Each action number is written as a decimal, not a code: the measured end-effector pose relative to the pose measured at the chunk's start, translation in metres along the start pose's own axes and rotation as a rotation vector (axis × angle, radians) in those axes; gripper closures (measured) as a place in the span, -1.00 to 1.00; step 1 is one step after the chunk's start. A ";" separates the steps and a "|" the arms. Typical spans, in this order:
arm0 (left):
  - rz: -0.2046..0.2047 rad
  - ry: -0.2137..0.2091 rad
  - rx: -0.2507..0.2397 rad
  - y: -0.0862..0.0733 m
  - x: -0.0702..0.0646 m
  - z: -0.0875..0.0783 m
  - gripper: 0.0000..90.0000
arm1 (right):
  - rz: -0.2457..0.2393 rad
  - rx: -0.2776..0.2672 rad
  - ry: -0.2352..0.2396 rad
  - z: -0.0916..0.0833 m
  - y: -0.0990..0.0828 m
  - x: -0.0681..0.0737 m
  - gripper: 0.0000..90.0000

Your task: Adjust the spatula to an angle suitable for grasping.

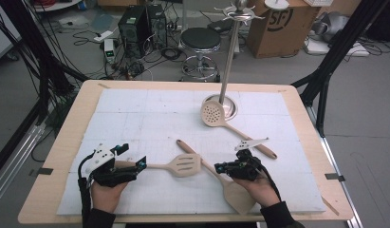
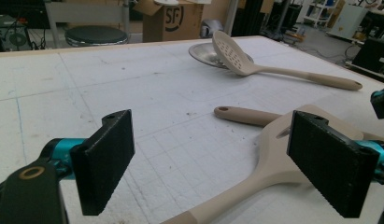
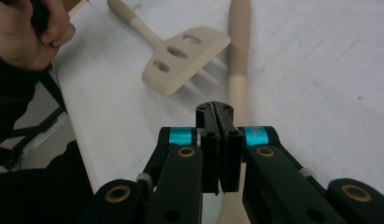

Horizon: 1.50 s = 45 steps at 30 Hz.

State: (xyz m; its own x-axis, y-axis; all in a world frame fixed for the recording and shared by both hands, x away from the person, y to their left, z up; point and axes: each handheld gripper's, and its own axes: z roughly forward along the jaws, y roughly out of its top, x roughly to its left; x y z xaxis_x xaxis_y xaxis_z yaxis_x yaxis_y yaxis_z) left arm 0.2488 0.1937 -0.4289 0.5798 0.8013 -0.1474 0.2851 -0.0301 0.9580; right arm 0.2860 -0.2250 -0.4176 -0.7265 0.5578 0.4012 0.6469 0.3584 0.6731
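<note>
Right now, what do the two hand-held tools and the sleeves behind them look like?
Both tools are black. The left tool carries a grey three-cornered plate on top, has teal collars behind its flat, textured rectangular pads, and a black cable trails along the forearm. The right tool has the same teal collars, brass-coloured pivot rings and a black cable. Both sleeves are dark.

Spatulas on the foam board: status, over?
Left tongs open, straddling the slotted spatula handle, no grip. Right tongs shut, empty, above the solid spatula. Skimmer leans on the rack base, clear of both.

Beige slotted spatula (image 1: 185,164) flat on foam
</note>
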 end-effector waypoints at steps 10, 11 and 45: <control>0.005 0.000 0.002 -0.001 0.002 0.003 -0.65 | 0.012 0.076 0.007 0.011 0.002 0.001 0.99; 0.002 -0.006 0.003 -0.001 0.002 0.003 -0.65 | 0.004 0.075 -0.003 0.012 0.002 0.001 0.99; 0.004 0.007 0.003 -0.002 0.005 0.003 -0.65 | -0.006 0.021 -0.067 0.007 0.009 -0.001 -0.11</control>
State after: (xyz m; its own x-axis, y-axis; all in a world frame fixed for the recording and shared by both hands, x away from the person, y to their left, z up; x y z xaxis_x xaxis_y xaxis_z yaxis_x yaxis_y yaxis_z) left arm 0.2529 0.1959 -0.4320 0.5757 0.8052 -0.1422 0.2856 -0.0351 0.9577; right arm 0.2936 -0.2168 -0.4165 -0.7141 0.6037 0.3543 0.6475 0.3775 0.6620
